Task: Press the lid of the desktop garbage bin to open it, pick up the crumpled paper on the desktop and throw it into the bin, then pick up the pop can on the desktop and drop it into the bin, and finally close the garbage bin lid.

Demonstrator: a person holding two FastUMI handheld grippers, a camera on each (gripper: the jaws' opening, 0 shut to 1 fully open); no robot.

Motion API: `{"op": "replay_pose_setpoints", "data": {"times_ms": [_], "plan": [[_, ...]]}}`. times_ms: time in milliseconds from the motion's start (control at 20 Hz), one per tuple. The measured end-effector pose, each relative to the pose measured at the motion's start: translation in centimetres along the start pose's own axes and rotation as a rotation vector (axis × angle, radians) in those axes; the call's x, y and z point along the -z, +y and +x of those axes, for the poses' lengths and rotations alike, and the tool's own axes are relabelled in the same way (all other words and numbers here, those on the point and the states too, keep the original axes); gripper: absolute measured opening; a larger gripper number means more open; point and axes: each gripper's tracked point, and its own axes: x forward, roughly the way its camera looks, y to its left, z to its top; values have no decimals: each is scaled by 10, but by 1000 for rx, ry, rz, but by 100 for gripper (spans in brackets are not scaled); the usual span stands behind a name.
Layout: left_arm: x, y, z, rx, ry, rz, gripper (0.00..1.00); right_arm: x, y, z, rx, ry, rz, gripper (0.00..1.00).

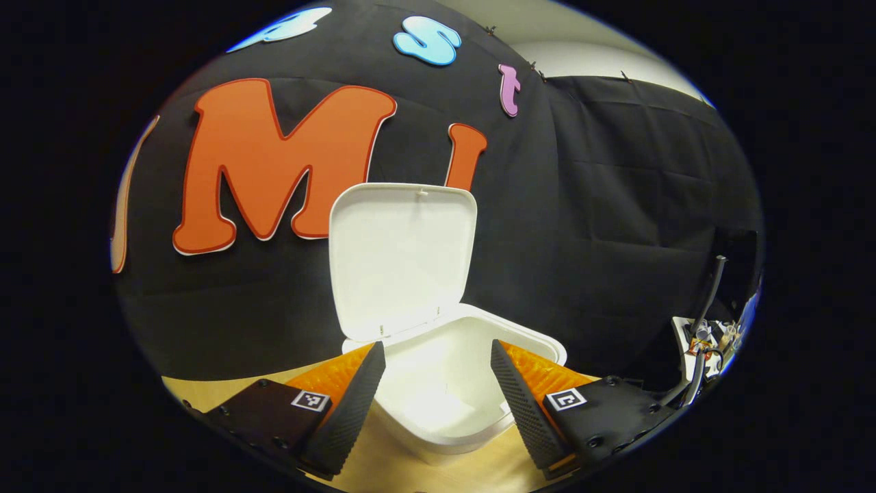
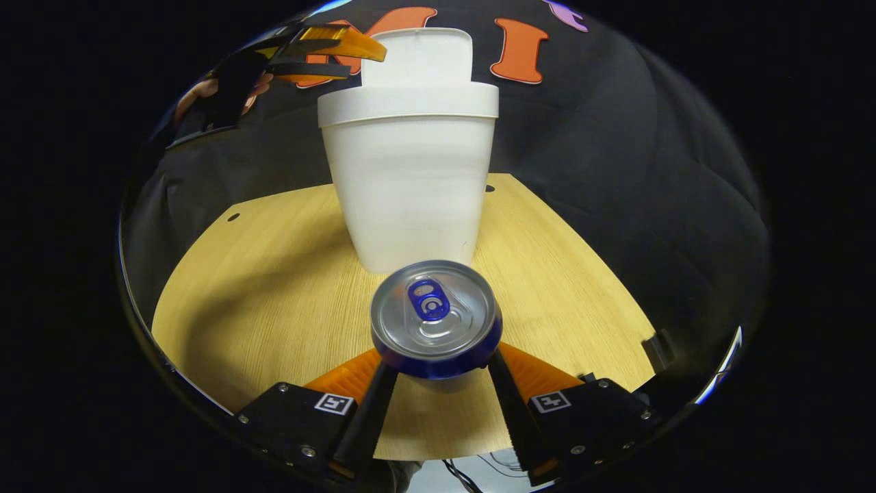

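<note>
Pop can point(image 2: 434, 322) body hidden, right tool point(image 2: 438, 383) seemingly gripping

The counter point(image 2: 274, 301) is pale wood with small dark holes near its far edge — on it stands a white bin point(image 2: 410, 192), lid up, near the back.

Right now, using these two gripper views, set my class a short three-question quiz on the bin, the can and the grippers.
1. True or false: the bin lid stands raised.
2. What sits between the right gripper fingers? A) crumpled paper B) pop can C) nothing
3. Fill in: the left gripper hovers open above the mouth of the ____.

Key: 1 true; 2 B; 3 bin.
</note>
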Motion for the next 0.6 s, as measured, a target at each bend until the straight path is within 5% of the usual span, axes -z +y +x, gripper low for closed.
{"op": "replay_pose_setpoints", "data": {"times_ms": [600], "plan": [[45,55,-95,-141,-3,113,99,-55,-11,-29,32,-50,-71,79]]}}
